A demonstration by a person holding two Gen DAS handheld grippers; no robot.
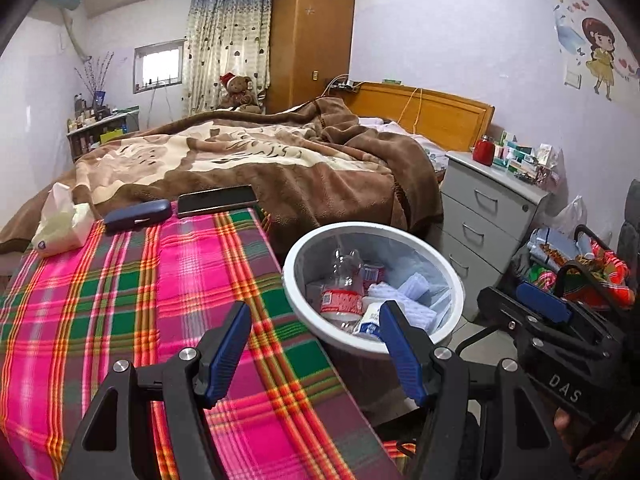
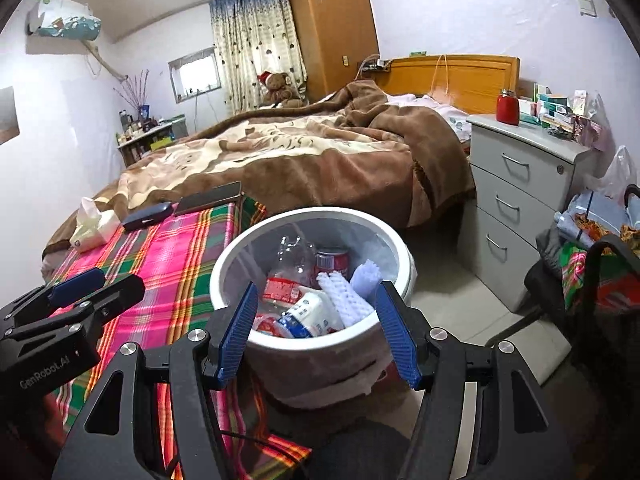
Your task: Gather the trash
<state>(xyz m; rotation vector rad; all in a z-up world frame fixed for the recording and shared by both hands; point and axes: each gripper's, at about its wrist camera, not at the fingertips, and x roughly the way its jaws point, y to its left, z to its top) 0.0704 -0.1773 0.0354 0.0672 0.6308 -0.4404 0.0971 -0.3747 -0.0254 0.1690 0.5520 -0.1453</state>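
Note:
A white trash bin [image 1: 456, 280] [image 2: 224, 264] with a clear liner stands on the floor beside the plaid-covered table. Inside lie a crushed clear plastic bottle [image 1: 344, 280] [image 2: 294, 256], a red can [image 2: 332, 262], a white milk bottle [image 2: 308, 314] and white foam netting [image 2: 344, 296]. My left gripper [image 1: 316, 322] is open and empty over the table's right edge, next to the bin. My right gripper [image 2: 316, 300] is open and empty just above the bin's near rim. Each gripper shows in the other's view: the right one [image 1: 540, 308], the left one [image 2: 76, 284].
On the plaid cloth [image 1: 120, 300] lie a tissue pack [image 1: 60, 220], a dark glasses case [image 1: 138, 216] and a phone [image 1: 216, 200]. A bed with a brown blanket [image 1: 260, 160] is behind. A grey drawer unit [image 2: 520, 184] and bags [image 2: 592, 248] stand at right.

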